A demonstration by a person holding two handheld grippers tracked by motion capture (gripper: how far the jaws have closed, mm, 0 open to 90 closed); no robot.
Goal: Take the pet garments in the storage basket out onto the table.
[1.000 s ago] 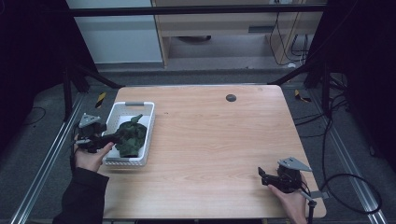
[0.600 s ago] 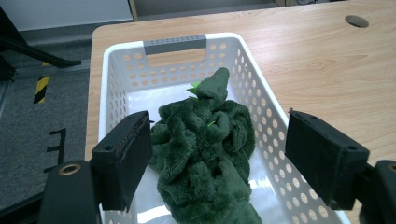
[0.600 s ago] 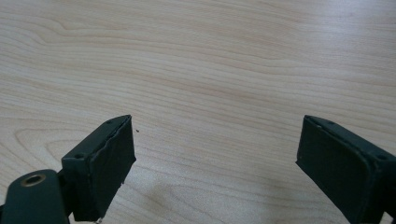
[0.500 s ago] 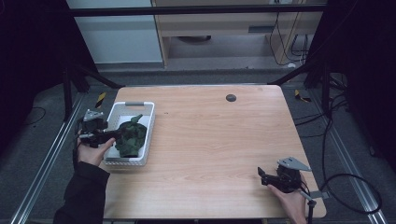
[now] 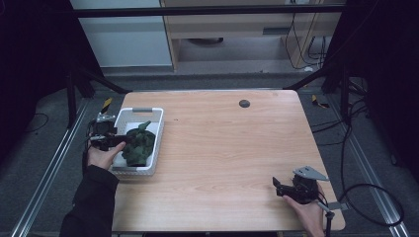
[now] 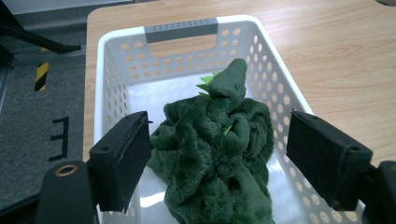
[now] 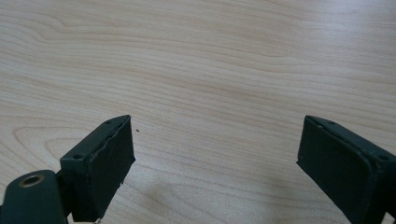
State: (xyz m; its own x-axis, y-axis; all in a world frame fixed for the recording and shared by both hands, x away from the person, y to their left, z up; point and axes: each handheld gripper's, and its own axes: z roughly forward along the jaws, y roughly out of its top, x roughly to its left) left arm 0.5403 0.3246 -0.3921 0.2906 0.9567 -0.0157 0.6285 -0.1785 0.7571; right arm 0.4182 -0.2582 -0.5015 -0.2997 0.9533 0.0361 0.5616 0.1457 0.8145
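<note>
A pale wooden desk [image 5: 222,143]; the left gripper [image 6: 217,154] hangs open, jaws either side of the green plush toy [image 6: 215,168] in the white basket [image 6: 112,65], apparently just released or about to be gripped; the right gripper [image 7: 215,158] waits open over bare wood.

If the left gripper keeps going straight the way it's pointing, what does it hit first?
Most likely the dark green plush toy lying in the white perforated basket; it sits directly between the open left gripper jaws.
</note>
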